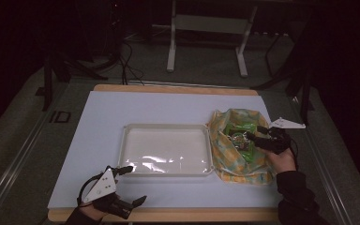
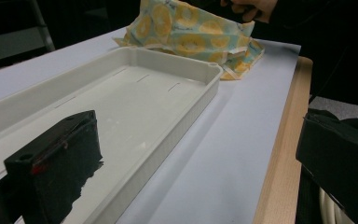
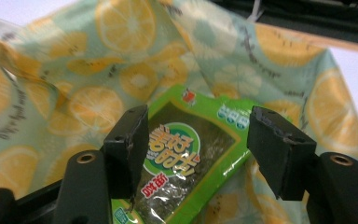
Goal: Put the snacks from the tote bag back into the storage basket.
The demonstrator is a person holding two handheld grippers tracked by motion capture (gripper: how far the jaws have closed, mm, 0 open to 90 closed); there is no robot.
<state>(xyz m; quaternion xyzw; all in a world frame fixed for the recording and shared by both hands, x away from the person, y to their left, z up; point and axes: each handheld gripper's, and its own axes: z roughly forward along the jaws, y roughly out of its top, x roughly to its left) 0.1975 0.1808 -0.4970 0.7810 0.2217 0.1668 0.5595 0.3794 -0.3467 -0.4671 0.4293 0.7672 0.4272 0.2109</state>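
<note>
While the left gripper (image 1: 132, 183) waits with jaws apart at the near edge of the white tray (image 1: 126, 154), the right gripper (image 3: 193, 154), jaws apart around a green snack packet (image 3: 186, 158), reaches into the lemon-print bag (image 1: 225, 154) just right of the tray, likely to lift it out.

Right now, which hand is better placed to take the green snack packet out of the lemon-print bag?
Right: its tool sits open astride the green snack packet inside the lemon-print bag. The left tool rests by the white tray.

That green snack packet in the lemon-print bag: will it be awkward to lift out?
Probably a little. The green packet looks like glossy film, so it may slip and crinkle. It seems flat and light. The cloth bag sags around it and might drag along.
</note>
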